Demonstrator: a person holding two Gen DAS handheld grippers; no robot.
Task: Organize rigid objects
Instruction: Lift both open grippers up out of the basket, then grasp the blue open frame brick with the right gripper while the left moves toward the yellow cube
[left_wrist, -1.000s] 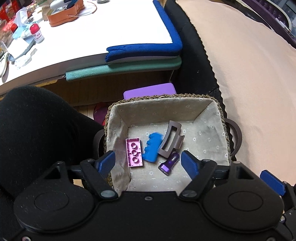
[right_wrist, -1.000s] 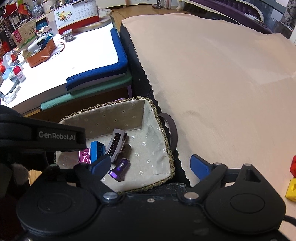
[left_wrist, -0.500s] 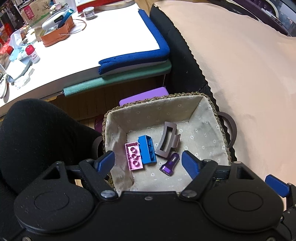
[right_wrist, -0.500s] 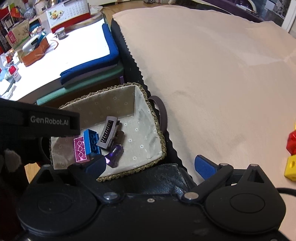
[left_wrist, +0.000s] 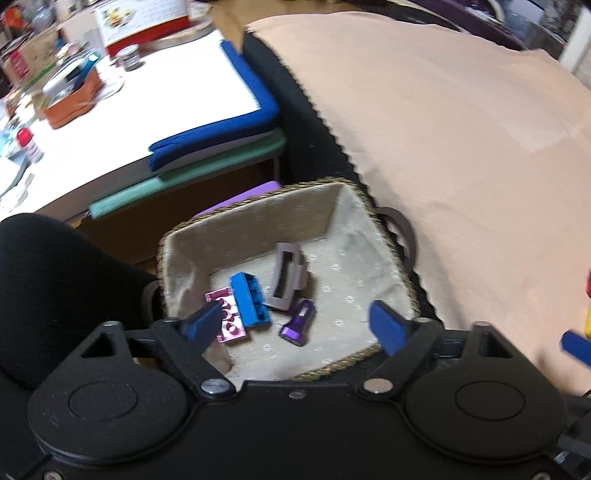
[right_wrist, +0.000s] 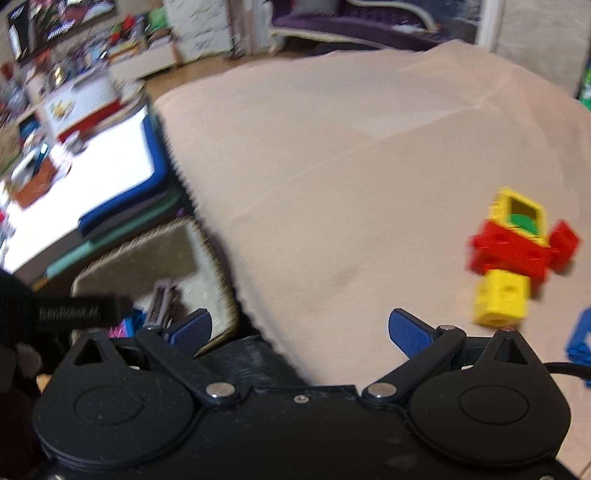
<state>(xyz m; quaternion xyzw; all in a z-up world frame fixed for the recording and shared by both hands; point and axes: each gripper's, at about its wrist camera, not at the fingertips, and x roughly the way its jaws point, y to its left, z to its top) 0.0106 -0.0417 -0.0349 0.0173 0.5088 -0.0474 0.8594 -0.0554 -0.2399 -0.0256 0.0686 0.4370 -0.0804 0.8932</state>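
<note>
A woven, cloth-lined basket (left_wrist: 400, 277) sits beside the beige-covered surface. Inside lie a pink brick (left_wrist: 231, 325), a blue brick (left_wrist: 249, 297), a brown hair claw (left_wrist: 284, 278) and a purple car charger (left_wrist: 297, 323). My left gripper (left_wrist: 295, 325) hangs open over the basket's near edge, holding nothing. My right gripper (right_wrist: 299, 330) is open and empty above the beige cloth (right_wrist: 351, 166). To its right on the cloth lie a red-and-yellow brick assembly (right_wrist: 511, 258) and a blue brick piece (right_wrist: 581, 343) at the frame edge. The basket (right_wrist: 218, 273) shows at the right view's lower left.
A white table (left_wrist: 129, 110) with blue and green padding (left_wrist: 221, 147) stands behind the basket, holding an orange case (left_wrist: 70, 96), a small jar and a calendar. A purple box (left_wrist: 240, 197) lies behind the basket. A dark rounded shape (left_wrist: 55, 288) fills the left.
Both grippers have drawn back and swung right. The right view now takes in the red-and-yellow assembly and a blue piece on the cloth. The basket's contents have stayed put since half a second ago.
</note>
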